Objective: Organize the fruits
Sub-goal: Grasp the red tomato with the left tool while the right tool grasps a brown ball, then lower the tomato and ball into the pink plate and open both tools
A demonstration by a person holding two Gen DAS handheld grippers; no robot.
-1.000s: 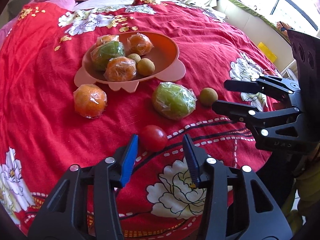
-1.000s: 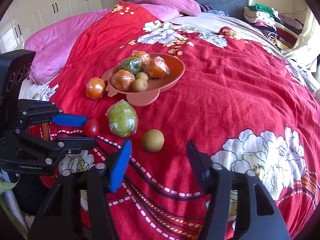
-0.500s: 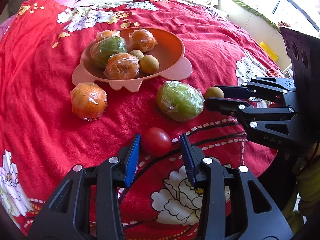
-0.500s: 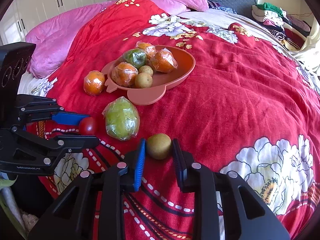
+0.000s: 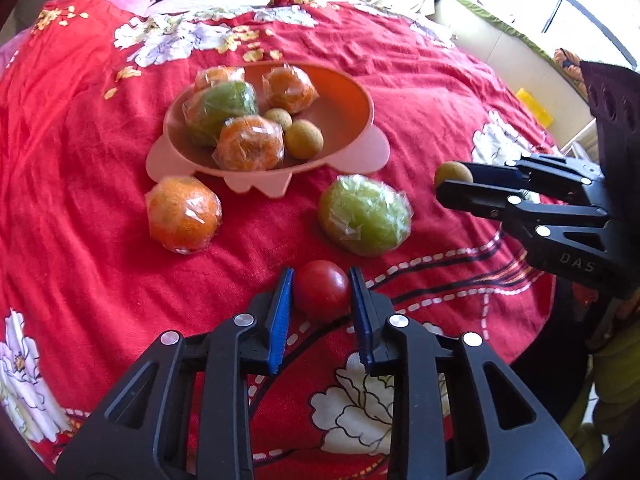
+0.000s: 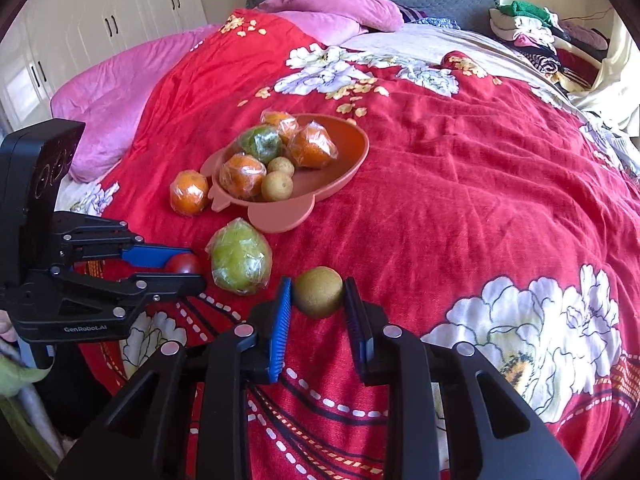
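My left gripper (image 5: 322, 280) is shut on a small red tomato (image 5: 323, 291) low on the red bedspread. My right gripper (image 6: 318, 286) is shut on a small brown round fruit (image 6: 319, 291); it also shows in the left wrist view (image 5: 453, 174). An orange plate (image 5: 348, 92) holds several wrapped oranges, a wrapped green fruit and two small brown fruits. A wrapped green fruit (image 5: 365, 214) and a wrapped orange (image 5: 184, 213) lie on the bedspread in front of the plate.
The fruit lies on a bed with a red flowered bedspread (image 6: 480, 184). Pink pillows (image 6: 344, 4) and a grey headboard are at the far end. Piled clothes (image 6: 552, 36) lie at the far right. White wardrobes (image 6: 80, 28) stand at the left.
Both grippers moved forward and closed: the left on the tomato, the right on the brown fruit. The other fruits have not moved.
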